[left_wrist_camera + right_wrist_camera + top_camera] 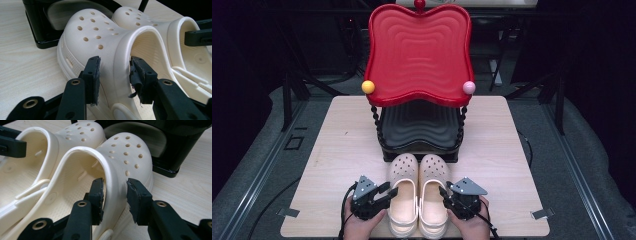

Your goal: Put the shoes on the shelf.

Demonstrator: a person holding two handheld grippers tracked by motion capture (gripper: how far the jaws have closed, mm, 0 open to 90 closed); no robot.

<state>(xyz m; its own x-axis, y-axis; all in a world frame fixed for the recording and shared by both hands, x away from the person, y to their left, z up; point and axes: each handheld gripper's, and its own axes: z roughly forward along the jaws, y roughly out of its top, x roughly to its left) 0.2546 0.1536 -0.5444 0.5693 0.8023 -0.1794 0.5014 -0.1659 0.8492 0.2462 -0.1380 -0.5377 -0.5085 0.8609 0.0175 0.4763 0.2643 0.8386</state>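
The left hand-held gripper (388,192) sits at the lower left of centre in the high view, held by the person's left hand (359,225). Its jaws straddle the outer side wall of the left cream-coloured perforated foam clog (403,192). In the left gripper view one pad sits outside the wall and the other inside the opening, with slivers of gap on both sides, so it's spread around the rim, not really squeezing yet as far as I can tell.

Both clogs lie side by side, touching, toes pointing away from the person, at the lower middle of the light wood-grain bench (337,145). Their toes are right up against the glossy black lower tray (421,131) of a two-tier stand. The big wavy-edged red plastic upper tray (419,52) fills the upper centre, with a yellow ball (368,87) on its left corner and a pink ball (469,87) on its right.

The right cream clog (433,192) gets the same treatment. The right hand-held gripper (445,194), in the right hand (472,226), has its jaws on either side of that clog's outer wall, spread with the rim between them, pretty close to the foam.
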